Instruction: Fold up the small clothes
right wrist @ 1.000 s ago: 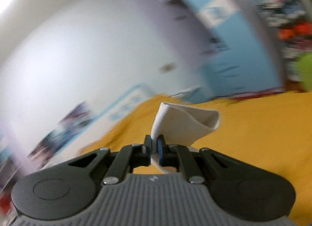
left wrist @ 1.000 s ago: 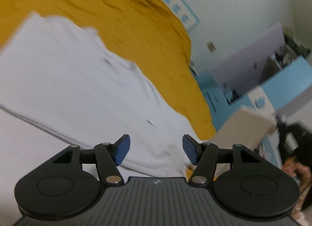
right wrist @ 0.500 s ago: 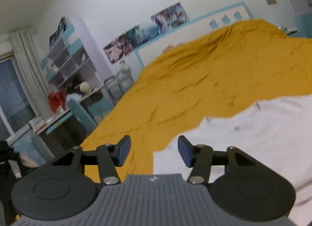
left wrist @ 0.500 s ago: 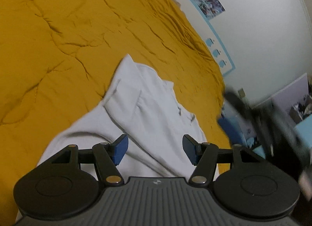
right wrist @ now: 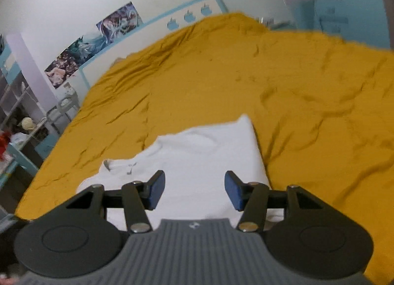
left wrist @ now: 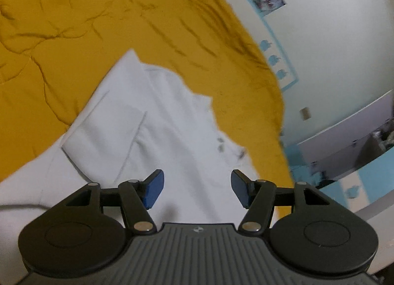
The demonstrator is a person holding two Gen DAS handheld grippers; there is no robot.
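Note:
A small white shirt [left wrist: 157,122] lies on the mustard-yellow bedspread [left wrist: 73,19], one sleeve folded in over its body and the collar toward the right. My left gripper [left wrist: 195,187] hovers over its near part, jaws wide apart and empty. In the right wrist view the same white shirt [right wrist: 204,152] lies flat with its collar at the left and a straight folded edge on the right. Above its near half stands my right gripper [right wrist: 193,190], open, with nothing between the blue pads [right wrist: 232,192].
The yellow bedspread [right wrist: 307,93] stretches far around the shirt. A white wall with posters [right wrist: 91,43] and a blue border runs behind the bed. Shelves with clutter [right wrist: 22,122] stand at the left; pale blue furniture [left wrist: 357,166] lies to the right of the bed's edge.
My right gripper let go of the white fabric it held up, opened, and dropped low over the shirt. The left gripper moved in closer over the shirt, still open.

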